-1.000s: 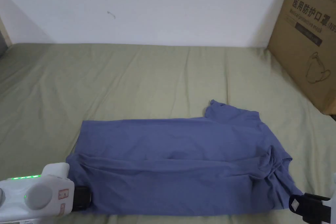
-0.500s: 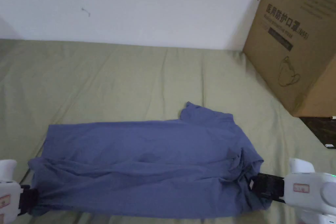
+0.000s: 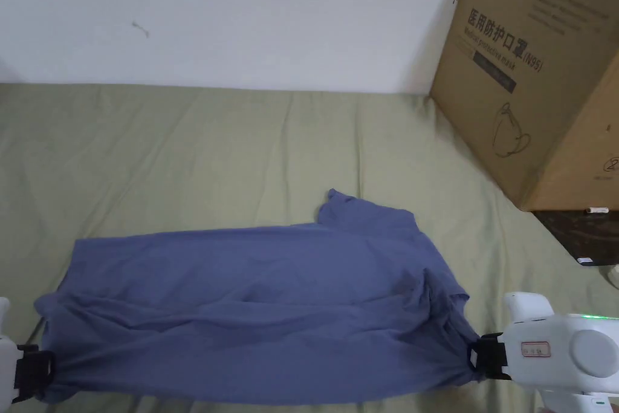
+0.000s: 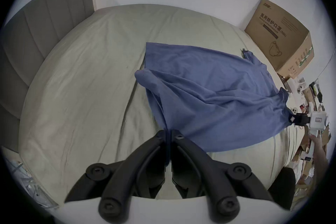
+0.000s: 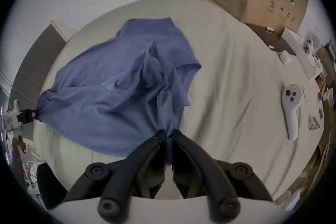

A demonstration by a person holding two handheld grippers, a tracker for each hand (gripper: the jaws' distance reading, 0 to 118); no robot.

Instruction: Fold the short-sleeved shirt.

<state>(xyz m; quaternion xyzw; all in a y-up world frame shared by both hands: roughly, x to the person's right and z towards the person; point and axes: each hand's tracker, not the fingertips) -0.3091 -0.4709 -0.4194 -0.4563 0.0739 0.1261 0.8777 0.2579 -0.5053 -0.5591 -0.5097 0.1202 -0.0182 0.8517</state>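
Observation:
A blue short-sleeved shirt (image 3: 260,299) lies lengthwise across the green bed sheet (image 3: 211,148), folded along its length, with the collar end to the right. My left gripper (image 3: 42,369) is shut on the shirt's near left corner; the left gripper view has cloth (image 4: 209,100) pinched between the black jaws of that gripper (image 4: 169,134). My right gripper (image 3: 477,357) is shut on the bunched near right end by the sleeve, and its own view has blue fabric (image 5: 118,82) running into the gripper (image 5: 168,134). The near edge hangs taut between both grippers.
A large cardboard box (image 3: 532,69) stands at the back right on the bed. A white handheld controller (image 5: 291,109) lies on the sheet to the right. A grey headboard (image 4: 36,37) is at the left, with cluttered items (image 4: 309,100) beyond the bed's right edge.
The right gripper came in from the lower right and closed on the shirt's right end. The near edge is now lifted and stretched between both grippers. The head camera panned right.

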